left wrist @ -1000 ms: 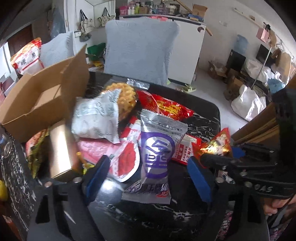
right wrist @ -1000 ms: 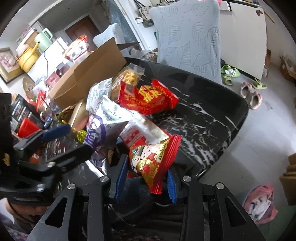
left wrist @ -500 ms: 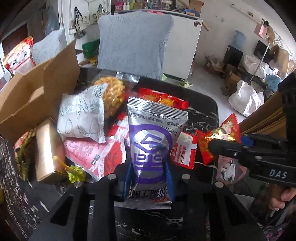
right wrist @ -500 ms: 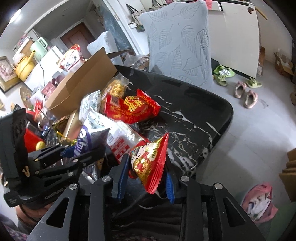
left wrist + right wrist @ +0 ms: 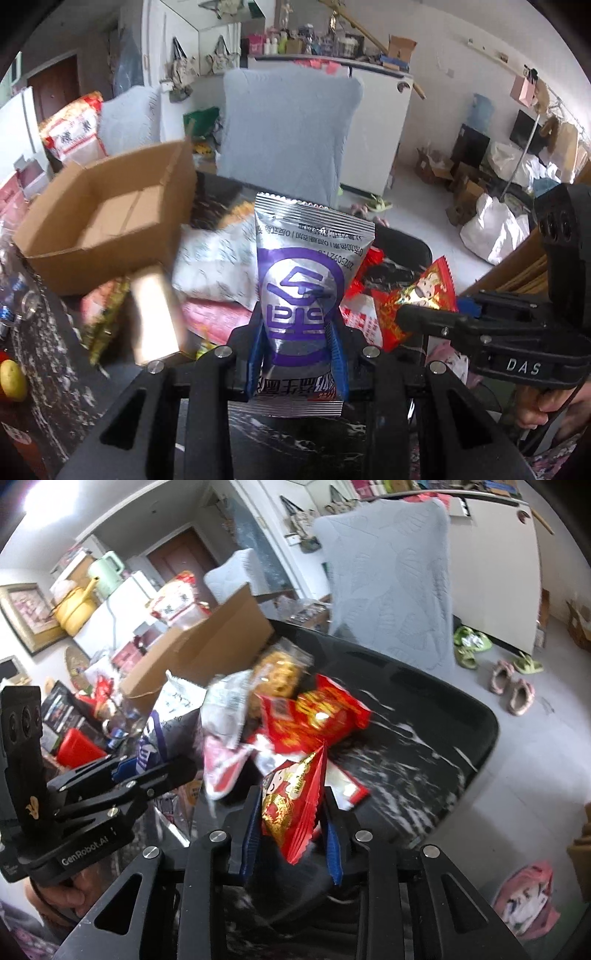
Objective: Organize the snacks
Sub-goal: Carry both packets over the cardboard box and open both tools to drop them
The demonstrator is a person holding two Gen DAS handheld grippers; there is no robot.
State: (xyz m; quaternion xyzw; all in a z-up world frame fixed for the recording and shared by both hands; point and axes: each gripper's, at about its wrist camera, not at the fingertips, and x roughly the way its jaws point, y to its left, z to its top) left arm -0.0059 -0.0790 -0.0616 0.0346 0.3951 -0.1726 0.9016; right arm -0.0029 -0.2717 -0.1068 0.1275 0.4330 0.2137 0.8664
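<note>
Left wrist view: the left gripper [image 5: 299,339] pinches the silver-purple packet [image 5: 308,280] upright, lifted clear of the snack pile [image 5: 218,266]. The open cardboard box [image 5: 107,218] sits at ten o'clock. The right gripper [image 5: 291,819] clamps a red packet [image 5: 295,797] above the black table [image 5: 436,716]. Best carry both over the box rim, well inside, before spreading the jaws, so neither slips out.

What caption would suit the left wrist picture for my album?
Left gripper clamps a silver-and-purple snack packet upright above the snack pile, the open cardboard box beyond at left.
</note>
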